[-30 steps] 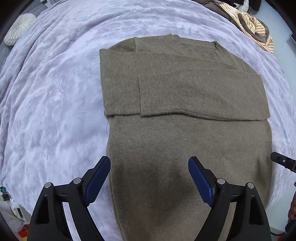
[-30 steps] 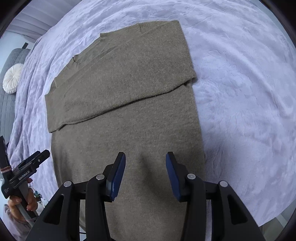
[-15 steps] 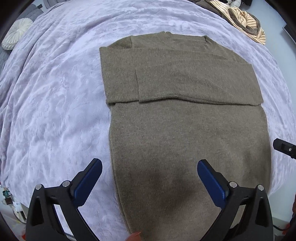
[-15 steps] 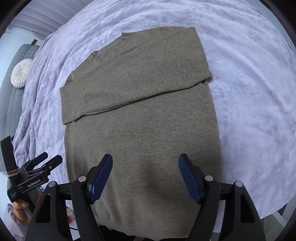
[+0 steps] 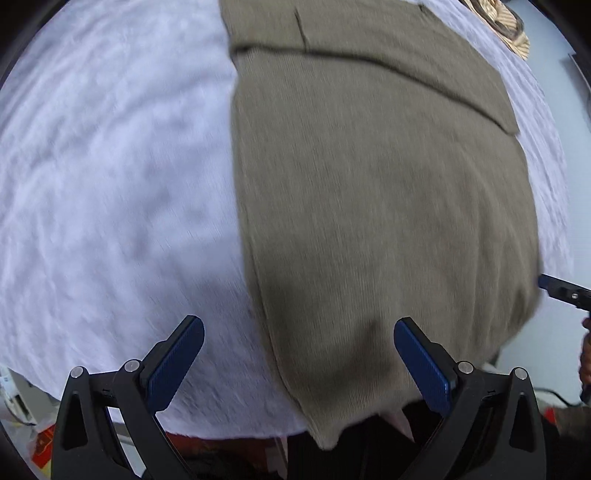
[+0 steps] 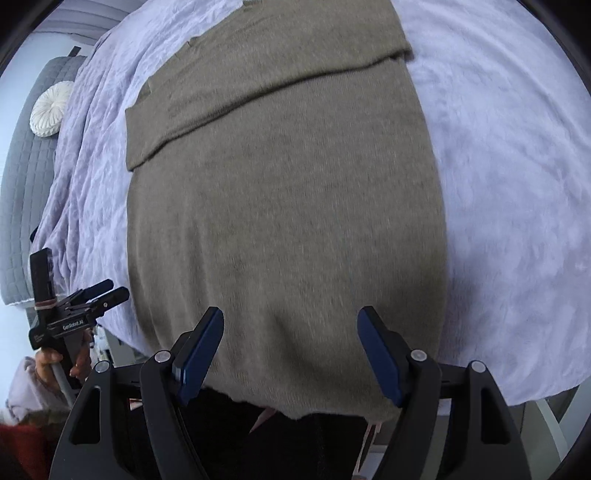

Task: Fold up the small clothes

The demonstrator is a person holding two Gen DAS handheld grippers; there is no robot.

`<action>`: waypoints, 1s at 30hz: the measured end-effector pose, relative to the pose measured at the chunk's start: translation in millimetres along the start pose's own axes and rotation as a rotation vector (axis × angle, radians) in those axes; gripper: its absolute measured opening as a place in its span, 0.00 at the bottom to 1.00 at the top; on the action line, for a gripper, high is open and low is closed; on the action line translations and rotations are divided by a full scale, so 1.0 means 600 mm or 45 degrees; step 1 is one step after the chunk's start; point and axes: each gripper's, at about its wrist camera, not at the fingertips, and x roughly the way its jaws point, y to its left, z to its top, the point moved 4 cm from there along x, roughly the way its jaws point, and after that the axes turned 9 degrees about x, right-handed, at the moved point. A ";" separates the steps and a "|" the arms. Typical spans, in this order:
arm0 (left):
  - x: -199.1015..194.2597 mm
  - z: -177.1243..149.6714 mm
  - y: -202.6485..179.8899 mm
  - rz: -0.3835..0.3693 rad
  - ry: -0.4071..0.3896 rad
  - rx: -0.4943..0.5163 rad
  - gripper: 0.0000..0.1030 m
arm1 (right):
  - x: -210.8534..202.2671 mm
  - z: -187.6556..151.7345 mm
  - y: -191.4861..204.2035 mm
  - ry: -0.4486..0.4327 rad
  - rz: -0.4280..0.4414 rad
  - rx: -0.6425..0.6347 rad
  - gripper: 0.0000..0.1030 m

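An olive-brown knit sweater (image 5: pixel 376 192) lies flat on a lavender blanket (image 5: pixel 110 166), both sleeves folded across the chest; it also shows in the right wrist view (image 6: pixel 284 206). Its hem hangs over the blanket's near edge. My left gripper (image 5: pixel 299 358) is open and empty, low over the hem's left corner. My right gripper (image 6: pixel 290 354) is open and empty, low over the hem's right part. The left gripper also shows in the right wrist view (image 6: pixel 96 295), where its fingers look close together.
A round white cushion (image 6: pixel 50 109) rests on a grey quilted headboard (image 6: pixel 22 177) at the far left. A striped garment (image 5: pixel 506 22) lies at the far right corner. The bed's near edge is right below both grippers.
Both grippers have dropped lower and pulled back toward the sweater's hem at the near bed edge. The right jaws opened wider over the second. The sweater has not moved.
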 end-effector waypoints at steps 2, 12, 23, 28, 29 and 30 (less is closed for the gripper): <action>0.018 -0.025 -0.007 -0.089 0.057 0.025 1.00 | 0.013 -0.027 -0.022 0.070 0.005 0.010 0.75; 0.068 -0.067 -0.048 -0.305 0.185 0.095 1.00 | 0.073 -0.097 -0.106 0.202 -0.017 0.112 0.75; 0.028 -0.073 -0.016 -0.467 0.107 -0.003 0.16 | 0.040 -0.083 -0.087 0.164 0.330 0.241 0.10; -0.047 -0.024 0.003 -0.589 -0.102 -0.101 0.16 | -0.026 -0.023 -0.047 0.025 0.551 0.250 0.10; -0.056 -0.010 0.007 -0.583 -0.141 -0.103 0.16 | -0.036 -0.001 -0.038 -0.012 0.592 0.256 0.10; -0.066 0.009 0.012 -0.575 -0.186 -0.104 0.16 | -0.040 0.017 -0.032 -0.043 0.623 0.261 0.10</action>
